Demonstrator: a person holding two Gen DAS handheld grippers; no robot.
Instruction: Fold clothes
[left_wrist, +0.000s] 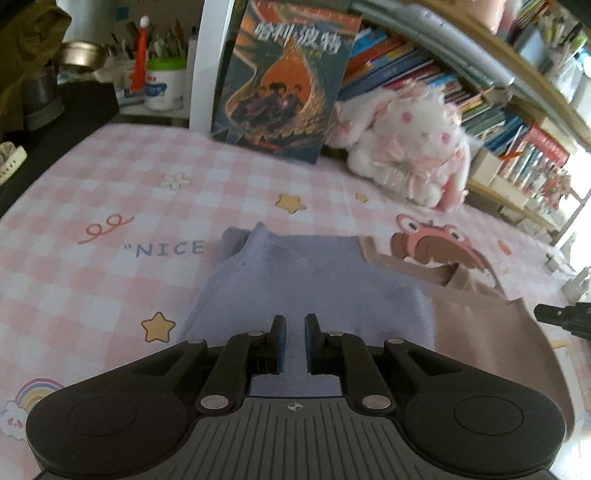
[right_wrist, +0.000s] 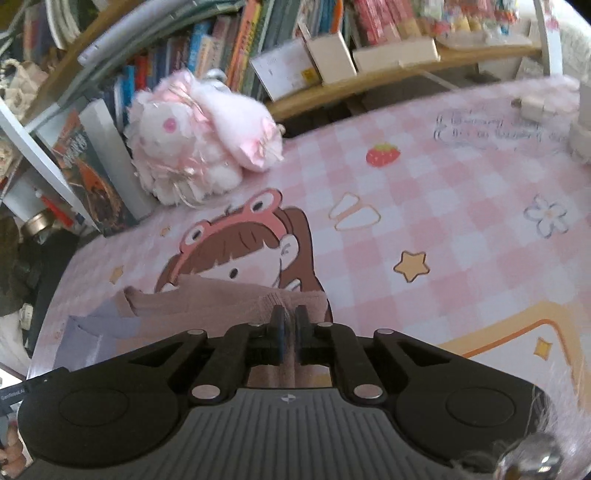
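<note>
Honestly, I had the right hand-held gripper pinching the pink garment on the table; left hand-held gripper nearly closed on the lavender fabric. A thin hold risked slipping, spoiling the fold.

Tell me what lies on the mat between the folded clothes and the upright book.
Nothing but bare pink checked mat with printed stars. The left wrist view shows that stretch from the purple garment up to the book; the plush toy sits beside it.
</note>
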